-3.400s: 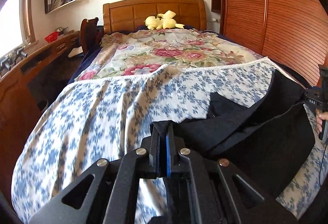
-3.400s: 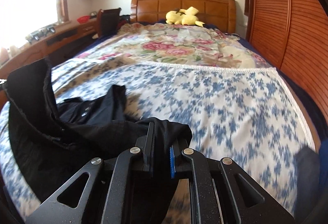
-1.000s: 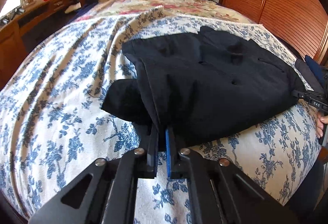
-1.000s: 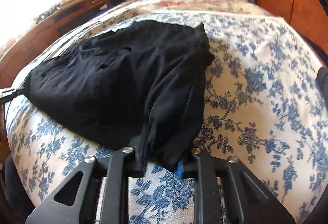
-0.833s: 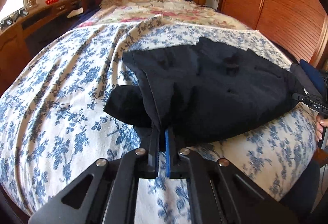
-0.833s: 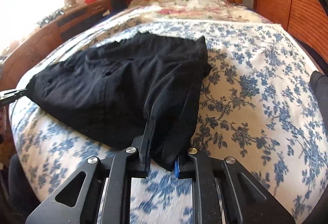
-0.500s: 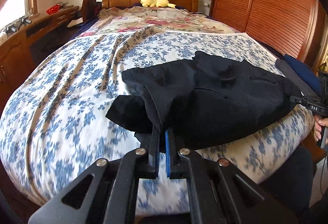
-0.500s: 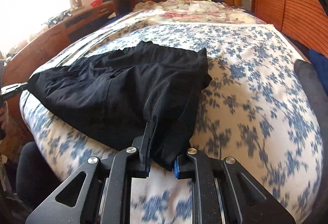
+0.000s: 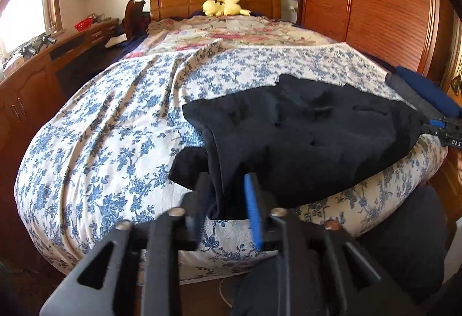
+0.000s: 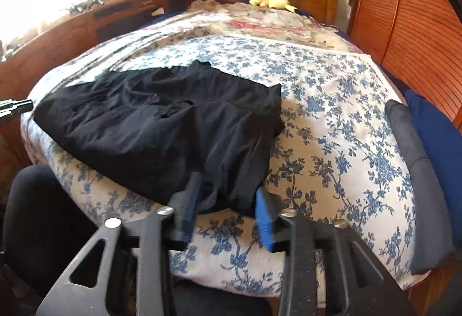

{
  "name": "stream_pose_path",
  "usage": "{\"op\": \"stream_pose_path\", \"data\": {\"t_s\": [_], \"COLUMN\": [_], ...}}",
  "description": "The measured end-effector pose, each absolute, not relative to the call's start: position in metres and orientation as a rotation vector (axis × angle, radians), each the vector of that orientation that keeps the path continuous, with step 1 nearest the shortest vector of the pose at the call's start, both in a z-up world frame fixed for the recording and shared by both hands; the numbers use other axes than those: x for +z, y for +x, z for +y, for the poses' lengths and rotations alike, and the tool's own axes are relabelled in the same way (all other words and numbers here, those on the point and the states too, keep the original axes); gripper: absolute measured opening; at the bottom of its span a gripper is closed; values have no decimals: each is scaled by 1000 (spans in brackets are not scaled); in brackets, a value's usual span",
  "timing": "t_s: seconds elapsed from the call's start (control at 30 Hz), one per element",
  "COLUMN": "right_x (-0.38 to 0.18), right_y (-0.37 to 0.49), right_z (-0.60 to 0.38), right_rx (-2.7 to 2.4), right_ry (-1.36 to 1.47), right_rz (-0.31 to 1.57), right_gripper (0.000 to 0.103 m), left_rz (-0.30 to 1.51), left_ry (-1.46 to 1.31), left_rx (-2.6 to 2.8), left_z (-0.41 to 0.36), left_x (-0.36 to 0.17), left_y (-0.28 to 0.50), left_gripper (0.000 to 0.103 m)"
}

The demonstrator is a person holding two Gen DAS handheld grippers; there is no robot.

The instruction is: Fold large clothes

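Jaws of both the left gripper (image 9: 226, 199) and right gripper (image 10: 226, 204) are standing apart around corners of the soft, limp black garment (image 10: 161, 125), which is draping over the bed's (image 10: 332, 119) foot edge.

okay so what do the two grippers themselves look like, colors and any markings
Both are matte black, with angular arms that have triangular cut-outs and round silver bolts. The left gripper and right gripper each have blue pads lining the inner faces of the fingers. Seen from the left camera, the right gripper carries white lettering reading "DAS". No cables are visible.
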State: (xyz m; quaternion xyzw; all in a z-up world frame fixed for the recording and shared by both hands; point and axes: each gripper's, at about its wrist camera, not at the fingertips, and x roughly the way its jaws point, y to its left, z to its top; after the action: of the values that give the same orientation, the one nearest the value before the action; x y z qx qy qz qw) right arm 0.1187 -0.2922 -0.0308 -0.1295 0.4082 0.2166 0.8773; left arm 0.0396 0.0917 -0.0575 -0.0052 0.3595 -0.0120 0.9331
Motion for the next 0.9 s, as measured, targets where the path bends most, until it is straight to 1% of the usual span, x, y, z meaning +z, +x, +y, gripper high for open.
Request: {"op": "stream_pose_path", "data": {"t_s": [0.1, 0.13, 0.33, 0.53, 0.63, 0.73, 0.9], "right_x": [-23, -20, -8, 3, 5, 2, -13], "right_y": [112, 109, 98, 93, 92, 95, 110], "right_z": [-298, -299, -303, -312, -313, -308, -292], "right_rx": [450, 451, 471, 476, 494, 518, 558], "right_ry": [-266, -263, -259, -260, -255, -251, -241], "right_rz": [825, 817, 785, 770, 765, 754, 753], "right_gripper": [42, 43, 46, 47, 52, 56, 57], "left_rz": [711, 702, 644, 621, 619, 603, 609], "left_ry": [-9, -7, 4, -6, -8, 0, -4], "left_rx": [-19, -20, -32, -80, -80, -86, -111], "left_z": [87, 85, 67, 47, 41, 33, 22], "left_x": [-49, -46, -31, -22, -20, -17, -25], "left_y": [35, 34, 35, 51, 59, 66, 89], "left_gripper": [32, 35, 40, 48, 49, 49, 49]}}
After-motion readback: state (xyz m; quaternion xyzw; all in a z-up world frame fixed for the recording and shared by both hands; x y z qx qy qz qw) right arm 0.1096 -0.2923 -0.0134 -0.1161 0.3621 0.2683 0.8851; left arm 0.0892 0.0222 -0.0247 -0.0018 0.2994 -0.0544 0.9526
